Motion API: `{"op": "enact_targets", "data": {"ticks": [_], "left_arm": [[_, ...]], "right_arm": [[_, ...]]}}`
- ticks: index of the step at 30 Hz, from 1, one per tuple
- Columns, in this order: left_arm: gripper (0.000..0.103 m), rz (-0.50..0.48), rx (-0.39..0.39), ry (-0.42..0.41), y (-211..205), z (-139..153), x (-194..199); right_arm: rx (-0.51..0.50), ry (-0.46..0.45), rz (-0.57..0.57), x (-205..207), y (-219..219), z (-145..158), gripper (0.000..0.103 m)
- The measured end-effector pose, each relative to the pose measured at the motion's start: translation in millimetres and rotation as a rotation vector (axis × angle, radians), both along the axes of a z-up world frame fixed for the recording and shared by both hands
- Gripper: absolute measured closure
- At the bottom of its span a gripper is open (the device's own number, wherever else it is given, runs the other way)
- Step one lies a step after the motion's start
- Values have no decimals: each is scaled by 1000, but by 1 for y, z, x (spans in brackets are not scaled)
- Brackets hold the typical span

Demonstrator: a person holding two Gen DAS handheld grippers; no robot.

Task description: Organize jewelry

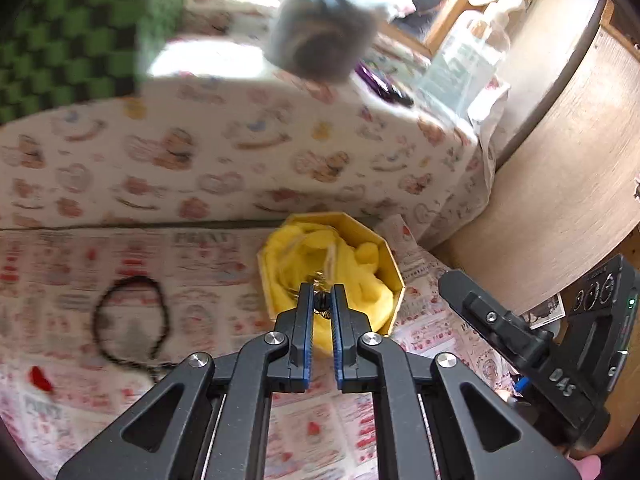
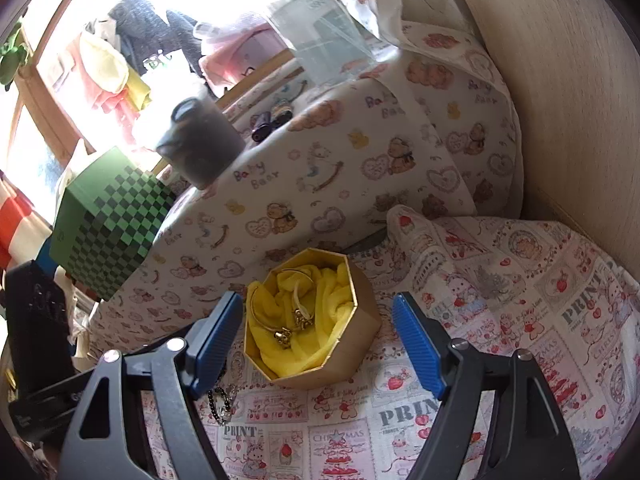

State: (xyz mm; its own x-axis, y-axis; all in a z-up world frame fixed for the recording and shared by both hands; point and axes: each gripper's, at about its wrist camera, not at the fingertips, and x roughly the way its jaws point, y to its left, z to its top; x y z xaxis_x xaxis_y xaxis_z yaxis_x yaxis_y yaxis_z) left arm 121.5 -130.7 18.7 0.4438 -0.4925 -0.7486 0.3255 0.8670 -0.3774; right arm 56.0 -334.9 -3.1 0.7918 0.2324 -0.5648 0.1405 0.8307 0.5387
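Note:
A gold octagonal box (image 2: 352,360) lined with yellow cloth sits on the printed tablecloth, with gold bangles (image 2: 285,335) lying inside it. My right gripper (image 2: 316,298) is open and straddles the box, a blue pad on either side and a small gap at each. In the left wrist view my left gripper (image 1: 322,290) hovers over the near rim of the same box (image 1: 390,256), shut on a small gold-and-dark jewelry piece (image 1: 321,304), which is blurred. A black bead bracelet (image 1: 132,320) lies on the cloth to the left; part of that bracelet (image 2: 220,400) shows under my right gripper's left finger.
Behind the box rises a raised surface under a bear-print cloth (image 2: 340,168) carrying a dark jar (image 2: 204,140), a green checkered box (image 2: 112,224) and a clear plastic container (image 2: 320,40). A wooden panel (image 2: 560,100) closes off the right side. A small red item (image 1: 40,378) lies at the left.

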Motion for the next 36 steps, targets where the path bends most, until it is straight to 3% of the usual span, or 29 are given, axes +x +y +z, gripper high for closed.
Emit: {"op": "enact_targets", "data": {"ticks": [8, 14, 18, 22, 25, 30, 36], "left_arm": [[96, -29, -56, 62, -29, -20, 10], [96, 26, 42, -27, -20, -11, 5], [96, 55, 45, -34, 9, -4, 0], [91, 109, 155, -147, 43, 9, -24], [86, 156, 179, -189, 78, 8, -46], [83, 266, 188, -182, 142, 3, -55], [69, 345, 157, -141, 190, -6, -46]], "right_arm": [[39, -17, -14, -3, -11, 3, 27], [43, -19, -7, -3, -10, 3, 27], [0, -43, 11, -6, -1, 7, 27], [-40, -57, 26, -8, 8, 10, 27], [-50, -56, 35, -8, 11, 10, 26], [-59, -61, 55, -8, 19, 10, 23], [-112, -49, 68, -6, 31, 7, 22]]}}
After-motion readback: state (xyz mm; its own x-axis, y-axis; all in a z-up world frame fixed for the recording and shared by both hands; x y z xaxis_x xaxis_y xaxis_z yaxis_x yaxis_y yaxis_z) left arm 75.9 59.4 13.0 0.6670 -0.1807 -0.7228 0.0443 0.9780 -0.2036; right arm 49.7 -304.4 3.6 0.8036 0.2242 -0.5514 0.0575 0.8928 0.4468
